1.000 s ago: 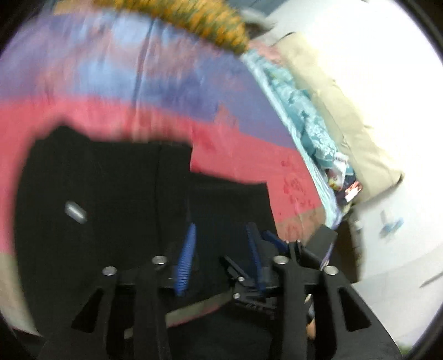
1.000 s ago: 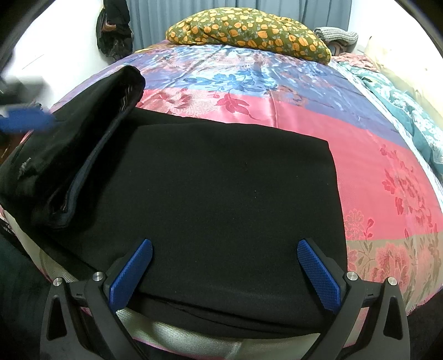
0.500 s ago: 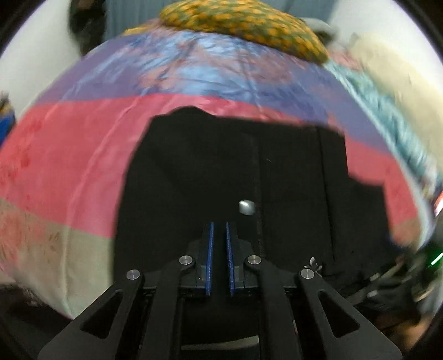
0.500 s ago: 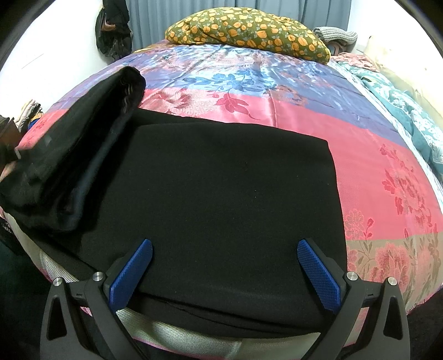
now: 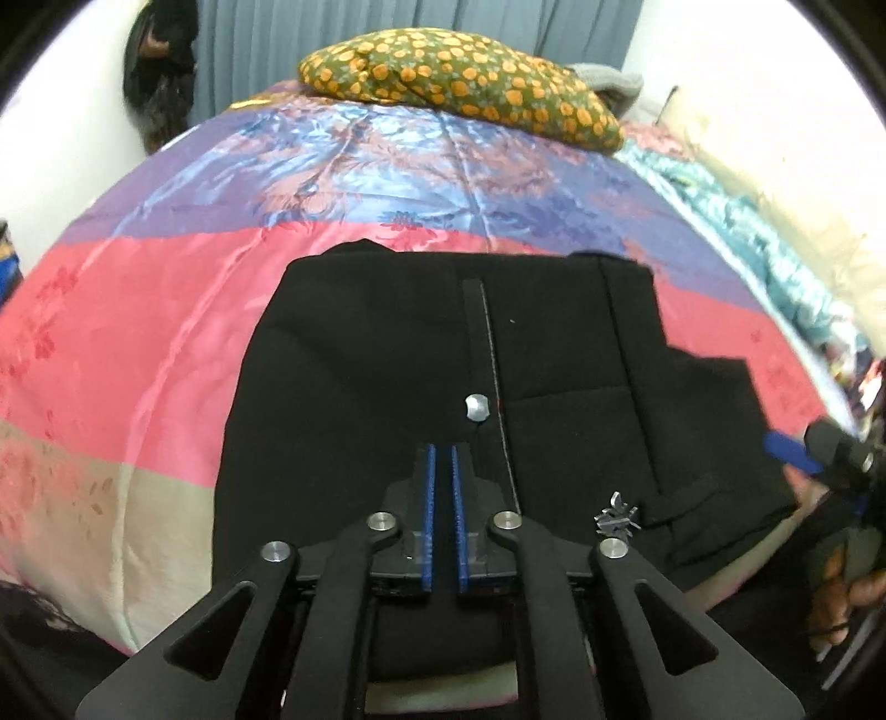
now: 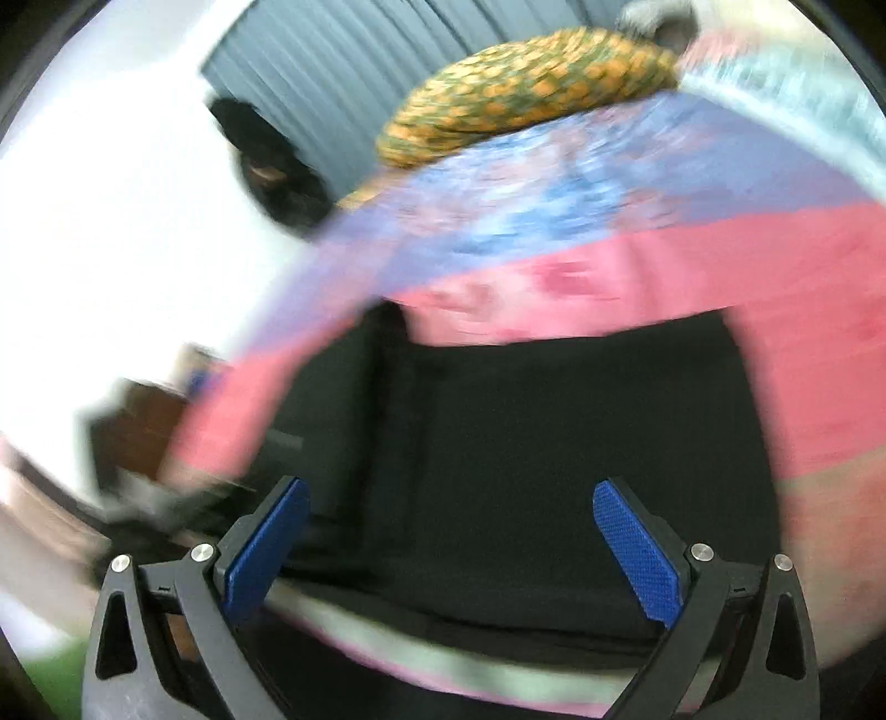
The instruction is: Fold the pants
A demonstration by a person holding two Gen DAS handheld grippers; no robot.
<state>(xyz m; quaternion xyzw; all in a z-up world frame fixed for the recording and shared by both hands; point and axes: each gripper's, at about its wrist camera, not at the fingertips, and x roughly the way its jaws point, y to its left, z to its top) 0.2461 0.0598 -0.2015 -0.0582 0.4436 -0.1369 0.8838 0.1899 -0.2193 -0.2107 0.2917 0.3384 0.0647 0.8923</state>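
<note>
Black pants [image 5: 443,343] lie folded flat on the patchwork quilt [image 5: 138,332], with a silver button [image 5: 477,408] and a small metal clasp [image 5: 617,512] showing on top. My left gripper [image 5: 442,471] hovers just above them, short of the button. Its pads sit almost together and the jaws are opening, with nothing between them. In the right wrist view, which is blurred by motion, my right gripper [image 6: 451,548] stands wide open over the near edge of the pants [image 6: 526,432] and is empty. The right gripper [image 5: 797,454] also shows at the right edge of the left view, held by a hand [image 5: 847,592].
An orange-spotted pillow [image 5: 459,77] lies at the head of the bed before a grey curtain [image 5: 249,44]. A teal blanket [image 5: 747,232] runs along the right side by the wall. A dark bag [image 5: 160,83] hangs at the left wall. The bed's near edge is just below the grippers.
The left gripper swung round to face the pants and its jaws came together. The raised waist part now lies flat. The right gripper has lifted and tilted, still open.
</note>
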